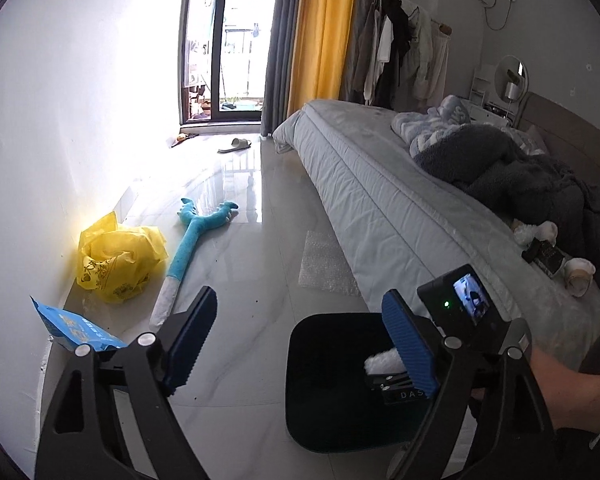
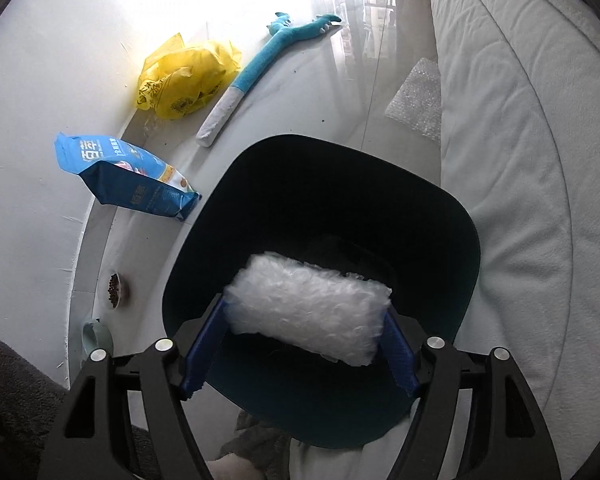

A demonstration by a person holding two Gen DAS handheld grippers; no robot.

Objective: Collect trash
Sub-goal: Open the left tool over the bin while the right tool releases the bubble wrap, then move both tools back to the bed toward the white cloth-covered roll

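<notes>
- The right gripper (image 2: 306, 350), with black arms and blue ribbed pads, points steeply down into the dark round-cornered plastic bin (image 2: 456, 216); a white wad of bubble wrap (image 2: 308, 312) lies between its pads, touching both, and I cannot tell whether they still press on it.
- The wad hangs over the bin's mouth, inside its rim.
- The left gripper (image 1: 300, 344), of the same make, stands spread wide with nothing between its pads, above the floor just left of the bin.
- In the left wrist view a person's hand (image 1: 572, 392) holds the right gripper at the bin's right edge.
- A flat sheet of clear bubble wrap (image 1: 326, 264) lies on the glossy white tiled floor (image 1: 236, 280) beyond the bin, against the side of the grey quilted bed (image 1: 380, 200).
- A crumpled yellow plastic bag (image 1: 116, 264) sits beyond the bin by the white wall.
- A blue printed food pouch (image 2: 128, 172) lies left of the bin, close to its rim.
- A long turquoise plush toy with a white end (image 1: 192, 248) stretches away from the bin, between the yellow bag and the flat sheet.
- Two small bowls (image 2: 116, 290) stand left of the bin by the wall; one holds dark pellets.
</notes>
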